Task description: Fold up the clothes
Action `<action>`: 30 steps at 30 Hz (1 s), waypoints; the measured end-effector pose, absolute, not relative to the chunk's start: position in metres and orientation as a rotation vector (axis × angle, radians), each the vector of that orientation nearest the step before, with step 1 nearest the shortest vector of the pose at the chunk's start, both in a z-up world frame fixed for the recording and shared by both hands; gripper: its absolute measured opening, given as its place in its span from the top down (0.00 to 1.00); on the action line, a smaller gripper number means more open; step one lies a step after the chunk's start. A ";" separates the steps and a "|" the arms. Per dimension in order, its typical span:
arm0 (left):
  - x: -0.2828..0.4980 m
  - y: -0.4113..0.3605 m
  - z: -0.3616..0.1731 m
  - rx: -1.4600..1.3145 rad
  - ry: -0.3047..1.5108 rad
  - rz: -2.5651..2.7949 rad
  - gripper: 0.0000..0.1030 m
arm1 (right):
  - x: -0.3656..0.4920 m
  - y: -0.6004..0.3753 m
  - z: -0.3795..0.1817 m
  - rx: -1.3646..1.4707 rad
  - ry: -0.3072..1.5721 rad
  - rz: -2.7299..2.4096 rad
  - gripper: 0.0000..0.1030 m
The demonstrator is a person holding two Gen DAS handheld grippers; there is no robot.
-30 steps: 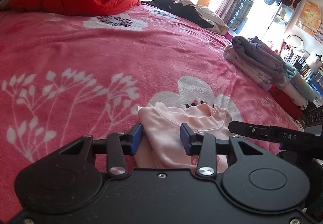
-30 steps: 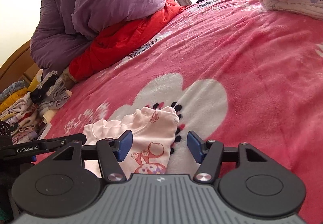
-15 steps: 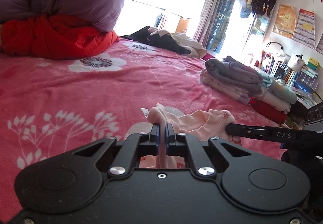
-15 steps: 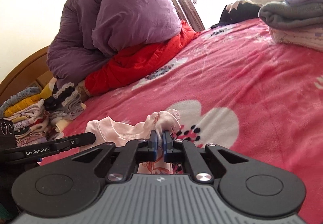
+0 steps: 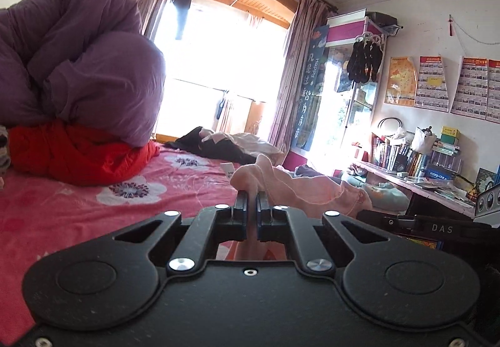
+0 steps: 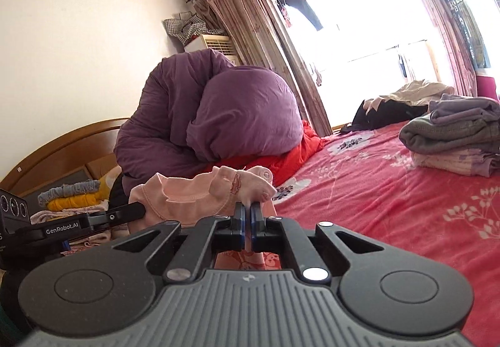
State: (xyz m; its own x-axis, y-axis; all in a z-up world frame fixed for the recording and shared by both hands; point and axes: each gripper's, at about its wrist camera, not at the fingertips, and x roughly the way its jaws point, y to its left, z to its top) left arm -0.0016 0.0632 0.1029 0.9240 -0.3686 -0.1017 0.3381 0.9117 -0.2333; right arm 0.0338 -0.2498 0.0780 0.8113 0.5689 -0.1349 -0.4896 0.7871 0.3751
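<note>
Pink garment (image 5: 300, 187) now aloft off bed (image 5: 62, 206), apparently taut, both tools (image 5: 251, 203) (image 6: 247, 212) clenched on it

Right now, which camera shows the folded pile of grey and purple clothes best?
The right wrist view. The folded clothes stack sits in plain sight on the pink bedspread, its layers easy to tell apart. In the left wrist view, the pink baby garment blocks that spot, so the pile cannot be made out.
</note>
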 end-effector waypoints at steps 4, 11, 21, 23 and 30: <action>-0.016 0.059 0.128 -0.190 0.082 -0.367 0.97 | 0.017 -0.254 0.100 0.325 0.186 0.561 0.95; -0.032 0.061 0.170 -0.174 0.011 -0.383 0.97 | -0.010 -0.262 0.151 0.281 0.066 0.577 0.95; 0.018 0.066 0.172 -0.151 0.118 -0.380 0.97 | 0.015 -0.256 0.183 0.190 0.098 0.601 0.95; 0.042 0.064 0.168 -0.124 0.149 -0.353 0.98 | 0.032 -0.250 0.179 0.182 0.122 0.597 0.96; 0.133 0.060 0.197 -0.100 0.130 -0.265 0.98 | 0.110 -0.226 0.189 0.121 0.111 0.536 0.96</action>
